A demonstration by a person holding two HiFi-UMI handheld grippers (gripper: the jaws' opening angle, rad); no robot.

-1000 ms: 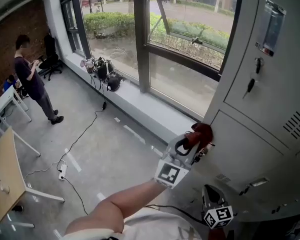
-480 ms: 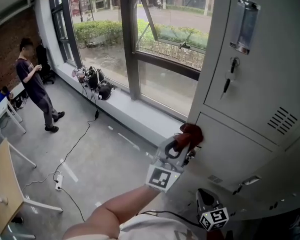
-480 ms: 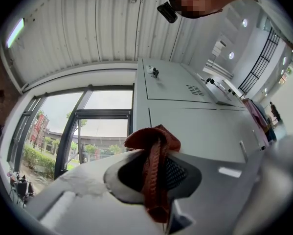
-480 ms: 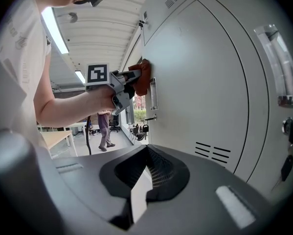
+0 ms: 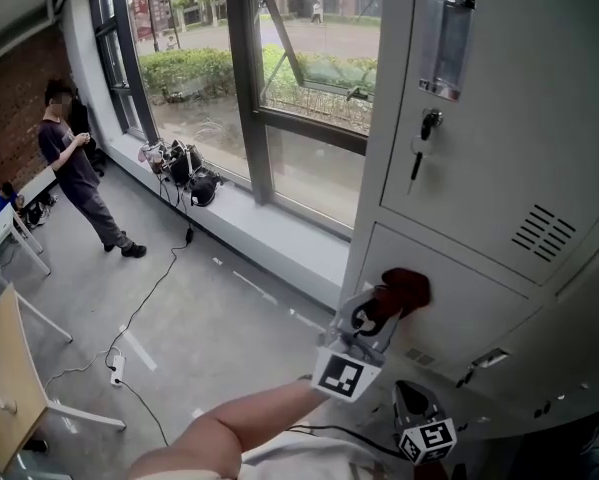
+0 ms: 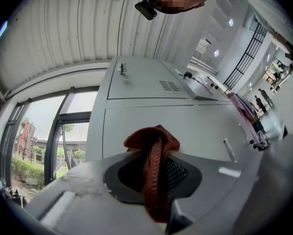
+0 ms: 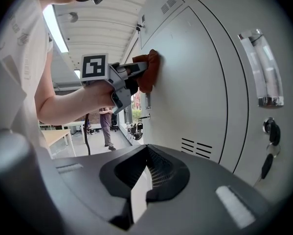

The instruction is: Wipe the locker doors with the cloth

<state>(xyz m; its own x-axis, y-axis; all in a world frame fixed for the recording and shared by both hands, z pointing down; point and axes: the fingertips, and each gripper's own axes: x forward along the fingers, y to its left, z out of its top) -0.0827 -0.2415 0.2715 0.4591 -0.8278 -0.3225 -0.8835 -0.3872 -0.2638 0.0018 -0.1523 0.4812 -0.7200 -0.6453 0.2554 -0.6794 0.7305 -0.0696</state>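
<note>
A dark red cloth (image 5: 406, 287) is bunched in my left gripper (image 5: 389, 306), which is shut on it and presses it against the lower grey locker door (image 5: 469, 313), near that door's left edge. In the left gripper view the cloth (image 6: 154, 148) hangs between the jaws of my left gripper (image 6: 154, 177), with the door (image 6: 200, 126) just behind. The right gripper view shows the cloth (image 7: 149, 70) flat against the door (image 7: 195, 87). My right gripper (image 5: 413, 400) hangs low by the locker's foot, shut and empty (image 7: 142, 182).
The upper locker door (image 5: 509, 138) carries a key (image 5: 421, 153) and a label holder (image 5: 446, 43). A person (image 5: 77, 163) stands far left by the windows. Cables and a power strip (image 5: 116, 370) lie on the floor. A wooden table (image 5: 1, 363) is at the left edge.
My left gripper has carried the cloth to the right, from the locker's left edge onto the lower door. The right gripper has stayed low.
</note>
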